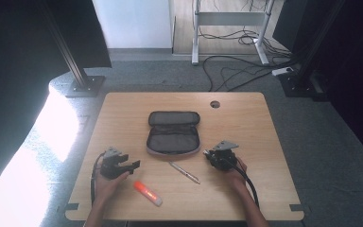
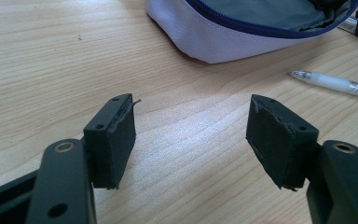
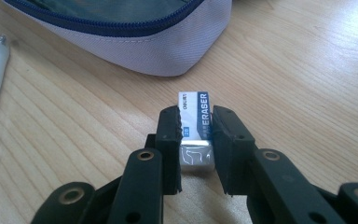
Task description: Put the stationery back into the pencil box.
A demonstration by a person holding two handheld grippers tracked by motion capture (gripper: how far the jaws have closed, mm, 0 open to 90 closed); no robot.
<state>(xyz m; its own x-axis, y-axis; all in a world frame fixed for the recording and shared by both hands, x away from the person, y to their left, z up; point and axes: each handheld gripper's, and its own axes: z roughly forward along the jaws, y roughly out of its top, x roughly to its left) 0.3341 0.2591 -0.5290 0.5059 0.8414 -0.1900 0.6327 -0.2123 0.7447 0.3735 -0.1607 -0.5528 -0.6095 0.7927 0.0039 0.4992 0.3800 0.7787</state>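
Note:
An open grey pencil case (image 1: 172, 135) with a blue zip lies at the table's middle. My right gripper (image 3: 195, 114) is shut on a white eraser (image 3: 196, 103) with a blue printed sleeve, low over the wood just in front of the pencil case (image 3: 135, 37). In the high view the right gripper (image 1: 209, 154) sits at the case's right front corner. My left gripper (image 2: 191, 107) stands open over bare wood with nothing between its jaws, facing the pencil case (image 2: 242, 32). From above, the left gripper (image 1: 133, 164) is at the front left.
A clear pen (image 1: 184, 171) lies in front of the case, between the grippers; the pen (image 2: 340, 84) is also right of my left jaws. An orange marker (image 1: 147, 193) rests near the front edge of the table (image 1: 246, 118). A cable hole (image 1: 215, 104) is at the back.

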